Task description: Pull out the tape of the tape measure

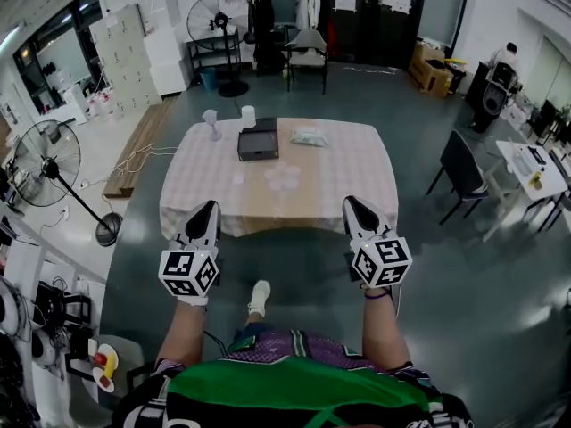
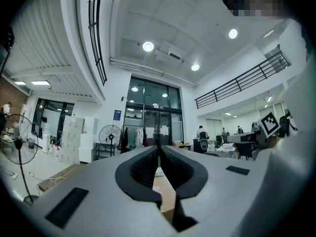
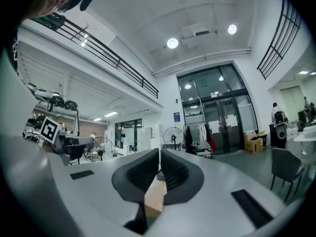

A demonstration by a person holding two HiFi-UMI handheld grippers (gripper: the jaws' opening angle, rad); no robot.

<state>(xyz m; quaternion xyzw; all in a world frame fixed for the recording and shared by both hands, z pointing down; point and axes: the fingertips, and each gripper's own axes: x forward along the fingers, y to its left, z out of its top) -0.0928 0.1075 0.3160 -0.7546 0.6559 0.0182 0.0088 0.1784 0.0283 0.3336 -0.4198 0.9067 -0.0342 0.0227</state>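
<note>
I stand a step back from a table [image 1: 357, 181] with a pale checked cloth. My left gripper [image 1: 208, 207] and my right gripper [image 1: 350, 202] are held level in front of me, short of the table's near edge, both pointing at it. In the left gripper view the left gripper [image 2: 159, 150] has its jaws together with nothing between them. The right gripper [image 3: 160, 152] looks the same in the right gripper view, shut and empty. I cannot pick out a tape measure among the small things on the table.
On the table lie a dark box [image 1: 258, 139], a white cup [image 1: 248, 114], a clear glass item [image 1: 212, 124] and a white packet [image 1: 309, 135]. A standing fan [image 1: 49, 154] is at the left, a black chair [image 1: 462, 169] at the right, another chair [image 1: 307, 53] behind the table.
</note>
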